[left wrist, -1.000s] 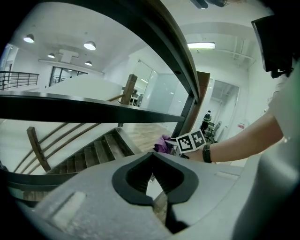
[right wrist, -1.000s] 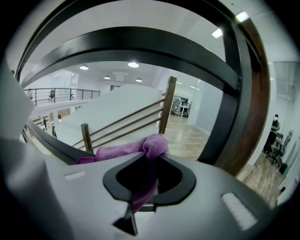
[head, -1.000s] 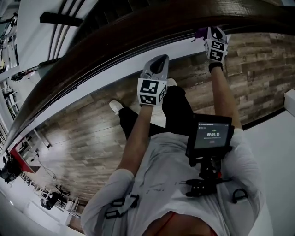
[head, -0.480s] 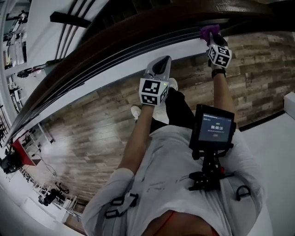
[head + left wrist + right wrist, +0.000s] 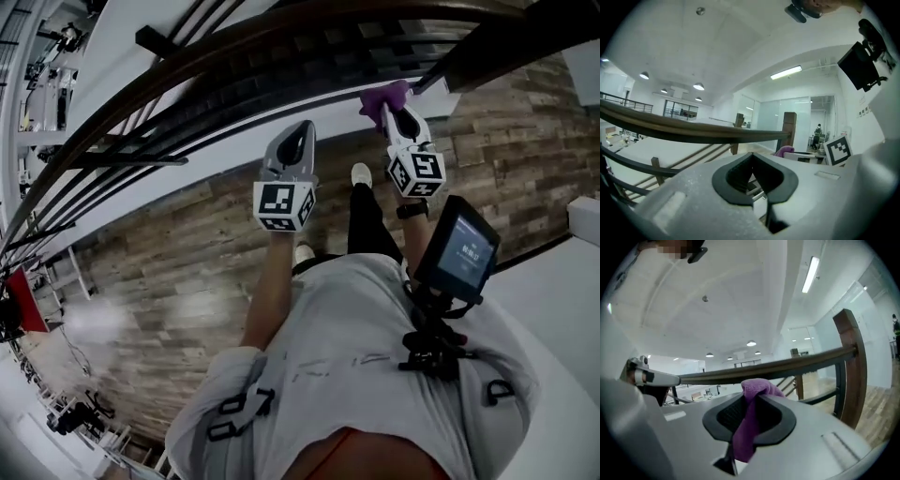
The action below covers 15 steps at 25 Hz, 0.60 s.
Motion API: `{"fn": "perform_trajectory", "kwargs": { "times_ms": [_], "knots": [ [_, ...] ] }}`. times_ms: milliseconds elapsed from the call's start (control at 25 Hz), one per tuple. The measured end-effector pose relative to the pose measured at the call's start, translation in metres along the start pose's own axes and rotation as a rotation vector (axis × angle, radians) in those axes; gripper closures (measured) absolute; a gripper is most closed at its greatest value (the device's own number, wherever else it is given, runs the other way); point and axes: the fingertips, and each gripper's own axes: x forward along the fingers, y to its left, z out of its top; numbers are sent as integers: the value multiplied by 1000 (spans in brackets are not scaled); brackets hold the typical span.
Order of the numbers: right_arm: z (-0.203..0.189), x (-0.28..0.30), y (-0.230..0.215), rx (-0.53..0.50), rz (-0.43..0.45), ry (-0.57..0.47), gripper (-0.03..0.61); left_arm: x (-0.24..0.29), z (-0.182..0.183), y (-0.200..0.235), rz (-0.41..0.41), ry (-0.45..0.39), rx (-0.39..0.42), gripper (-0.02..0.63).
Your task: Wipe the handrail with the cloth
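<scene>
The cloth (image 5: 751, 423), purple, is clamped between the closed jaws of the right gripper (image 5: 391, 116), a bunched fold sticking out past the tips and a tail hanging down behind them. It sits right up at the dark wooden handrail (image 5: 787, 364), near its right end; whether it actually touches the rail is hard to make out. The rail curves away to the far left and ends on the right at a brown post (image 5: 851, 371), with darker bars beneath it. The left gripper (image 5: 298, 141), jaws closed on nothing, is held near the rail, apart from the right one. Below is a wood-plank floor (image 5: 169, 272); beyond the rail, a white room with ceiling lights (image 5: 810, 273), its far details blurred.
</scene>
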Motion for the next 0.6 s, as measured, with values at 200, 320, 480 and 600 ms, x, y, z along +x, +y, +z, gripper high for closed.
{"fn": "perform_trajectory", "kwargs": {
  "times_ms": [200, 320, 480, 600],
  "knots": [
    [77, -80, 151, -60, 72, -125, 523, -136, 53, 13, 37, -133, 15, 614],
    [111, -120, 198, -150, 90, -156, 523, -181, 78, 9, 62, -184, 30, 614],
    [139, -147, 236, -240, 96, -196, 524, -220, 101, 8, 108, -235, 74, 612],
    [155, -148, 262, -253, 126, -235, 525, -237, 114, 13, 130, -258, 94, 612]
  ]
}}
